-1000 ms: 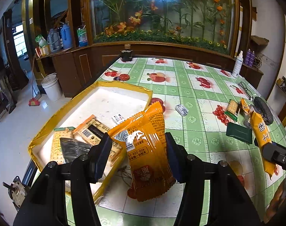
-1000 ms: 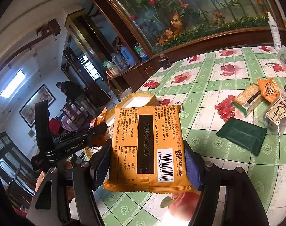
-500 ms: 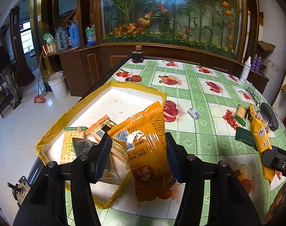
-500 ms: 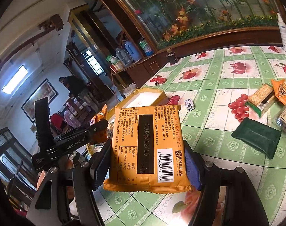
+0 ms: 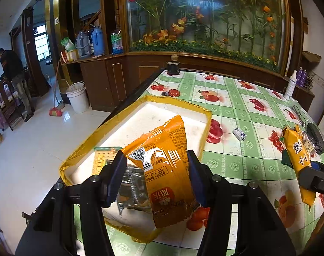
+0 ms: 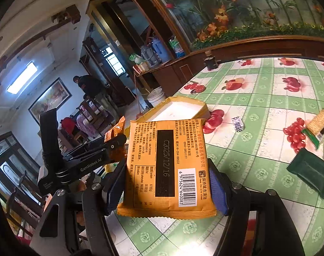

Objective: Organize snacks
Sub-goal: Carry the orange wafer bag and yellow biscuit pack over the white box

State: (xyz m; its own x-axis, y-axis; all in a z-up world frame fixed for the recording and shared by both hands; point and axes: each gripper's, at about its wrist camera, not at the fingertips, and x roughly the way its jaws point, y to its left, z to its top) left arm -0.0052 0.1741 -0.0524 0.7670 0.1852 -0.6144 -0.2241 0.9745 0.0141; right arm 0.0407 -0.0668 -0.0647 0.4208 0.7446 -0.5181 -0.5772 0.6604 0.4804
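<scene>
Gripping, left: the left gripper [image 5: 156, 175] is clamped on an orange snack bag [image 5: 165, 170], held above the near end of the yellow-rimmed tray [image 5: 206, 115].
Bag axis, left: long axis runs from the top away from the camera to the bottom near it, tilted a little; the print reads upside down.
Gripping, right: the right gripper [image 6: 166, 183] squeezes a flat orange packet [image 6: 166, 166] by its two side edges, above the table.
Packet axis, right: back face toward the camera, barcode at the lower right, date strip running up its length.
Tray contents: a cracker pack [image 5: 100, 160] and a silver pouch [image 5: 132, 189] lie inside, partly hidden by the fingers.
Only in the left view: the right gripper's packet seen edge-on [image 5: 298, 160], scissors and a spray bottle [image 5: 290, 85] at the far right.
Only in the right view: the left gripper from the side [image 6: 91, 160], a dark green packet [image 6: 311, 172], a biscuit pack [image 6: 317, 125], a ceiling light.
Both views: a small wrapped candy [image 5: 239, 133] beside the tray.
Surface: table [image 5: 236, 104] under a green check cloth with fruit prints.
Room: flower mural behind glass, wooden cabinets, white bucket [image 5: 77, 97], broom, a man standing at the far left.
</scene>
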